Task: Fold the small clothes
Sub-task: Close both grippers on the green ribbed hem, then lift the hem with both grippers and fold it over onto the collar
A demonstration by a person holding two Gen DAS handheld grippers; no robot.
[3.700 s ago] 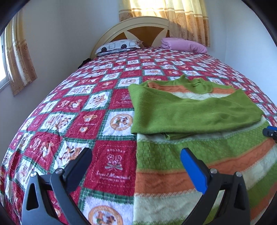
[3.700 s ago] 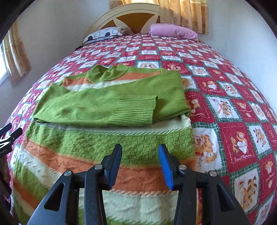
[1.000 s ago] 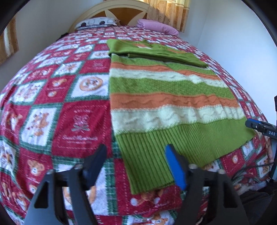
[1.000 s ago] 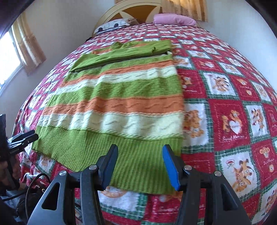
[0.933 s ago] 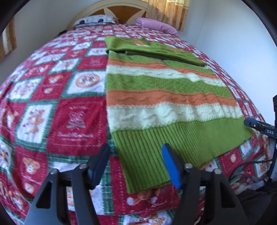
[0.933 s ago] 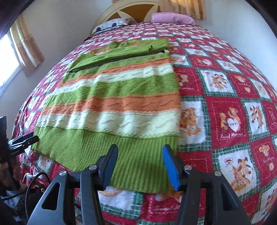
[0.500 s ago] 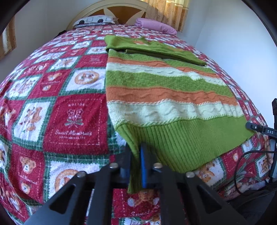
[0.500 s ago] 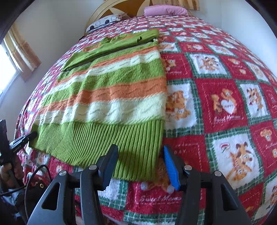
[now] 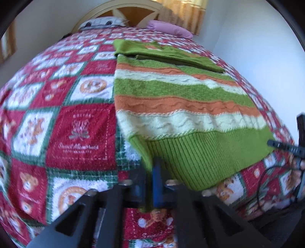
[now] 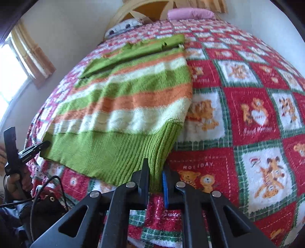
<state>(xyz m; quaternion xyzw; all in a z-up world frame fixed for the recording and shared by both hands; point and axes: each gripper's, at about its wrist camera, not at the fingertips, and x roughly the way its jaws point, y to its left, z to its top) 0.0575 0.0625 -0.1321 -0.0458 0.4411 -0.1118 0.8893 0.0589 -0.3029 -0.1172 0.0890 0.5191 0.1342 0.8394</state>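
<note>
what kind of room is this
Most likely a bedroom: a bed with a red patchwork bedspread, a curved headboard with pillows at the far end, and curtains at a window. A striped sweater lies flat on the bed.

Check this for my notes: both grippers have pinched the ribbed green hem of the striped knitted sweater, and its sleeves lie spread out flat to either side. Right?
Not quite. The sleeves are folded across the chest of the striped knitted sweater, as the left wrist view shows. The left gripper is shut on the ribbed green hem; the right gripper is closing on it.
</note>
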